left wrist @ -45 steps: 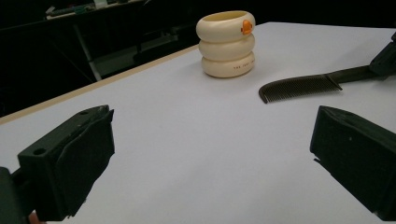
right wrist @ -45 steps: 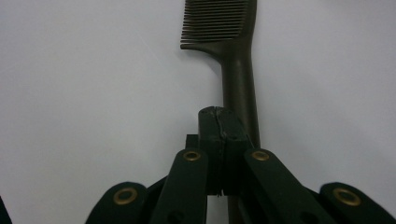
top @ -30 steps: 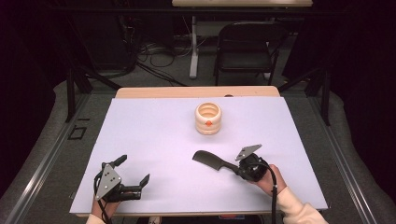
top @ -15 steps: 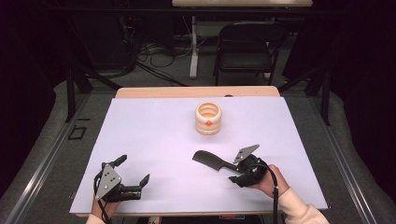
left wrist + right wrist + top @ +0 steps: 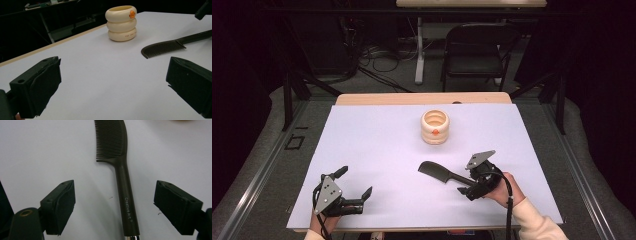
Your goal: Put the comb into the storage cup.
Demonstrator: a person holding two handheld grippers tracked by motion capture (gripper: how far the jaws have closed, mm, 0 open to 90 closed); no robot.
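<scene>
A black comb (image 5: 439, 173) lies flat on the white table cover, teeth end pointing left and away. My right gripper (image 5: 466, 183) is at its handle end and its jaws have just been opening. In the right gripper view the comb's handle (image 5: 125, 185) lies between the wide-apart jaws of my right gripper (image 5: 115, 192), and neither pad touches it. My left gripper (image 5: 355, 182) rests open near the front left edge with nothing in it. The left gripper (image 5: 115, 70) view looks across at a cream ringed cup (image 5: 121, 23), with the comb (image 5: 165, 46) to the right. The cup (image 5: 435, 127) stands upright at the table's middle back.
The white cover (image 5: 377, 150) spreads over a wooden table whose far edge (image 5: 422, 98) shows bare. Behind the table stand a dark folding chair (image 5: 477, 55) and a white post with cables on the floor. Dark rails run along both sides.
The right gripper's jaws have opened off the comb's handle, and the comb lies where it was. The left gripper has not moved.
</scene>
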